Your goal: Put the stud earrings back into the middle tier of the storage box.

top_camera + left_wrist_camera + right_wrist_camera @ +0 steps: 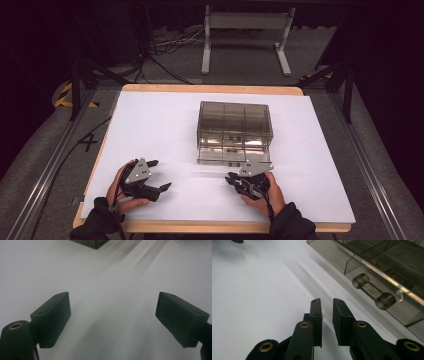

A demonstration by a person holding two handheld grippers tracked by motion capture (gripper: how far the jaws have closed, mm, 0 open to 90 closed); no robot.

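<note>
The right tongs (pixel 327 302) sit low over the white tabletop (pixel 150 120), jaws drawn narrow with a slim gap and nothing between them, just short of the smoky plastic drawer box (pixel 234 125) in the middle of the tabletop. The bottom drawer (pixel 231 156) looks pulled out a little toward the person.

To my eye the job is that drawer's handle (pixel 373 291): line the jaws up square on the clear bar, spread them a touch more first, then close on its middle so the drawer travels straight and doesn't skew.

The left tongs (pixel 112 312) rest wide apart and empty over bare tabletop, well off to the side.

The right gripper view gives the handle with its two round knobs up close; the high view gives the whole box and both hands.
</note>
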